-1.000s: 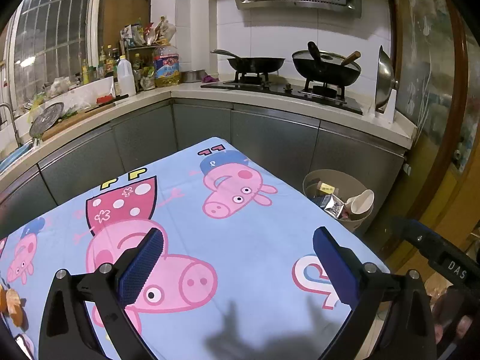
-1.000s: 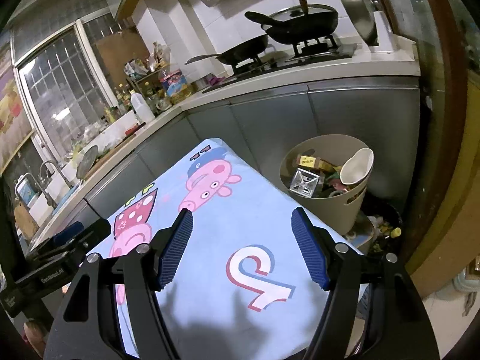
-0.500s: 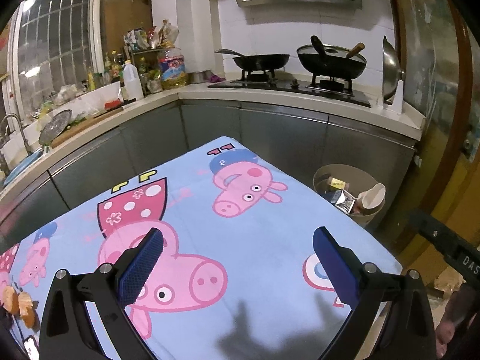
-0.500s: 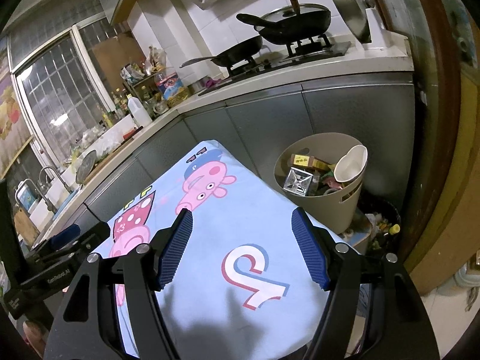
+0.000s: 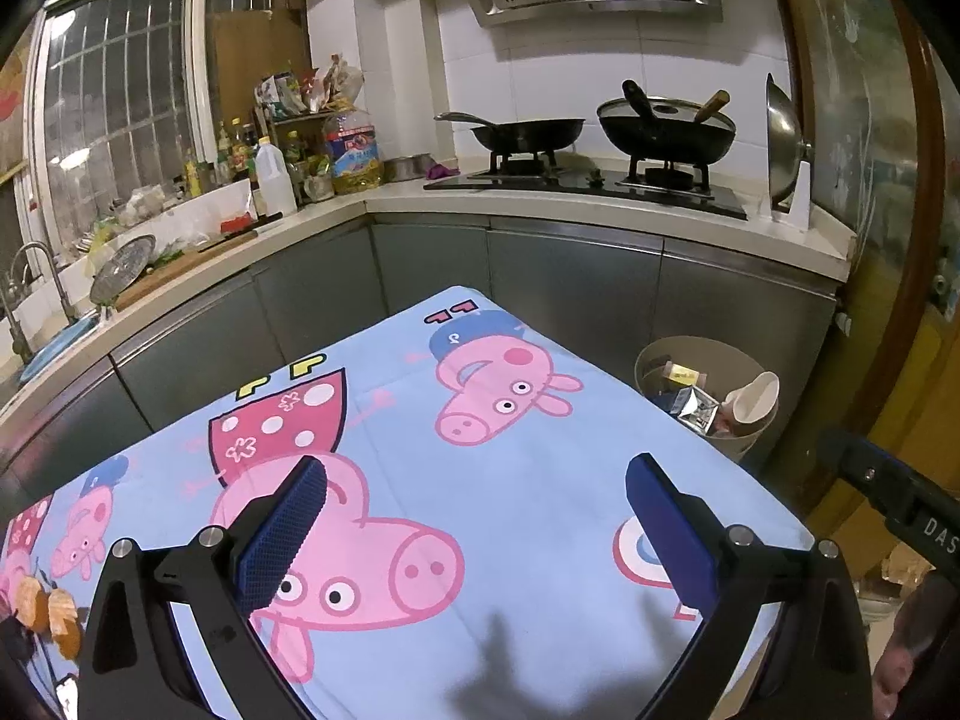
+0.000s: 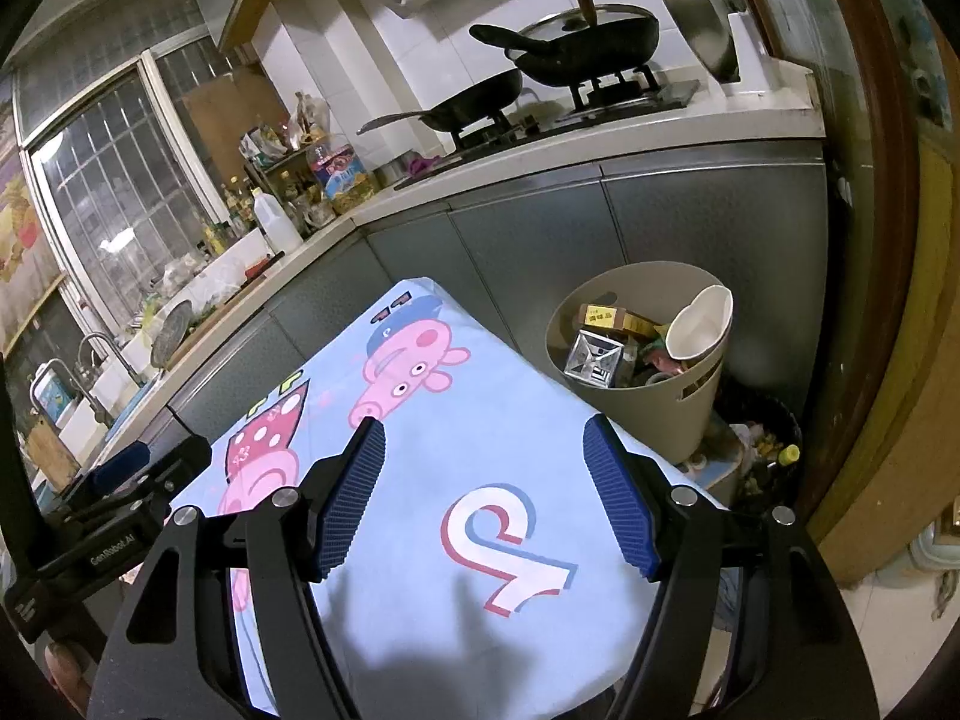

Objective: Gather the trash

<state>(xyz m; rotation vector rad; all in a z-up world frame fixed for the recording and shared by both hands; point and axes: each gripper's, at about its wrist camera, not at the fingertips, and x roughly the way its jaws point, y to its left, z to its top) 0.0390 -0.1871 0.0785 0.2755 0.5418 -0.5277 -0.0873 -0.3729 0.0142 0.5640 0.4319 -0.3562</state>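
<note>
The left gripper (image 5: 474, 516) had drifted slightly; both it and the right gripper (image 6: 483, 495) hung wide open, empty. Orange scraps (image 5: 48, 612), possibly trash, lay far from the bin (image 5: 654, 354): grab gently.

Cartoon-pig tablecloth (image 5: 516, 480) covers table. Two black woks (image 5: 666, 129) on hob (image 5: 588, 183); the right one lidded. Steel lid (image 5: 783, 144) upright at counter end. Oil bottle (image 5: 354, 150), white jug (image 5: 275, 177) in corner. Tap (image 5: 36, 276) at left.

We see both wrist views angled down across the tablecloth (image 5: 528, 480) — sharing the bin (image 6: 636, 420) and stove (image 5: 600, 186).
</note>
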